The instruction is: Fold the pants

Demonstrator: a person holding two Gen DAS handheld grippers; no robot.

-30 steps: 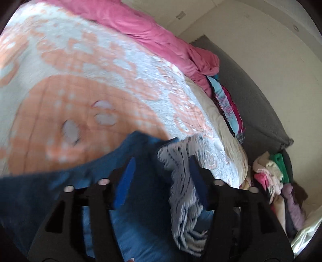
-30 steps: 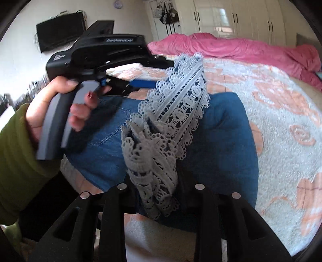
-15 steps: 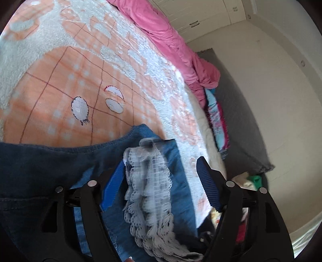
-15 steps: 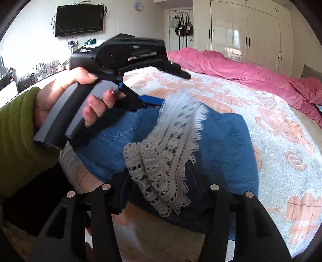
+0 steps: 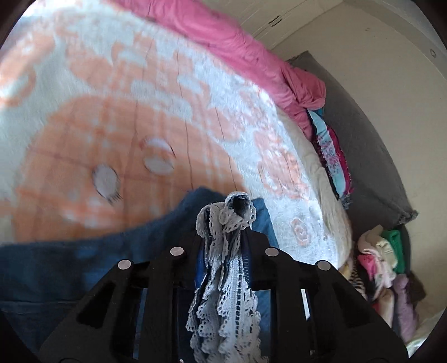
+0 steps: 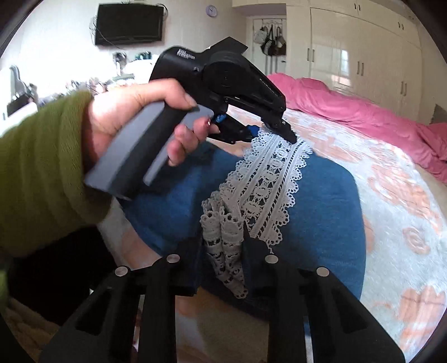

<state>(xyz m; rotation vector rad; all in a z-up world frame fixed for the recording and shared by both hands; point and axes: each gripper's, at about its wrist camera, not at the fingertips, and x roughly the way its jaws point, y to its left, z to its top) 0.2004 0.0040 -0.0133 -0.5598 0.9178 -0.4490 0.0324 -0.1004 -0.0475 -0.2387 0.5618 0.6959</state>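
Blue denim pants (image 6: 321, 212) with a white lace hem (image 6: 268, 190) lie on the bed. My left gripper (image 5: 225, 240) is shut on one end of the lace hem (image 5: 223, 279); in the right wrist view it (image 6: 279, 131) pinches the far end of the lace. My right gripper (image 6: 223, 240) is shut on the near, bunched end of the lace. The lace band is stretched between the two grippers above the denim (image 5: 83, 262).
The bed has a white and orange patterned blanket (image 5: 139, 97). A pink duvet (image 6: 349, 109) lies along its far side. A pile of clothes (image 5: 385, 268) sits on the floor by a grey headboard. White wardrobes (image 6: 363, 50) and a wall television (image 6: 128, 22) stand behind.
My left gripper was open around the lace and has shut on it. My right gripper stays on the near end. The lace band is now pulled straighter between them.
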